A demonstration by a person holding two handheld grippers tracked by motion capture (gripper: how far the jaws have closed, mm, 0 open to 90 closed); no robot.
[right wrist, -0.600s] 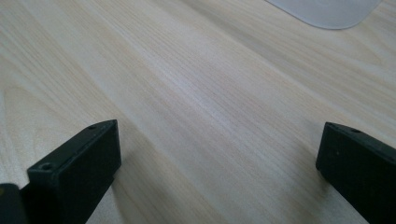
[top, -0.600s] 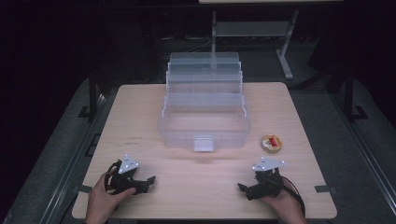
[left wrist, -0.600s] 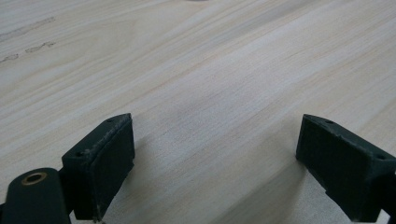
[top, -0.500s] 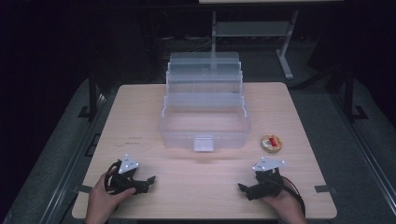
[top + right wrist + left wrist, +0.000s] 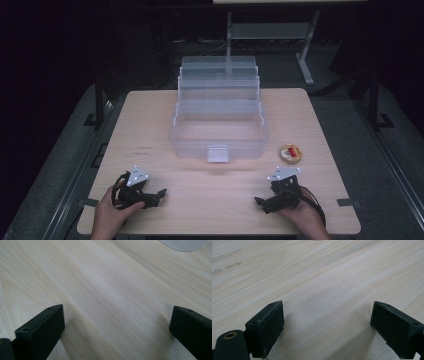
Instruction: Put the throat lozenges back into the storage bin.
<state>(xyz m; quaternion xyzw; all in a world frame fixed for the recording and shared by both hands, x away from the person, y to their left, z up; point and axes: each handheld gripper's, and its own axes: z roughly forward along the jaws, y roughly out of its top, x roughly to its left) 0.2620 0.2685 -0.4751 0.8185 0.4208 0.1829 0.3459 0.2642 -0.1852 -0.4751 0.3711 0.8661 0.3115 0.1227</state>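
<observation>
On the pale wooden counter (image 5: 150, 130), the left claw (image 5: 159, 194) rests near the front edge, jaws spread and empty. Beyond, mid-counter, stands an open clear plastic tiered organiser box (image 5: 219, 117). A small round yellow-and-red tape roll (image 5: 290, 153) lies just ahead of the right claw (image 5: 260, 202), likewise spread and empty, the nearer hand.

- round tin (image 5: 290, 153) label too small to read
- clear tiered box (image 5: 219, 117) inner compartments can't be made out
- pale object (image 5: 183, 243) cut off at top edge, right tongs view
</observation>
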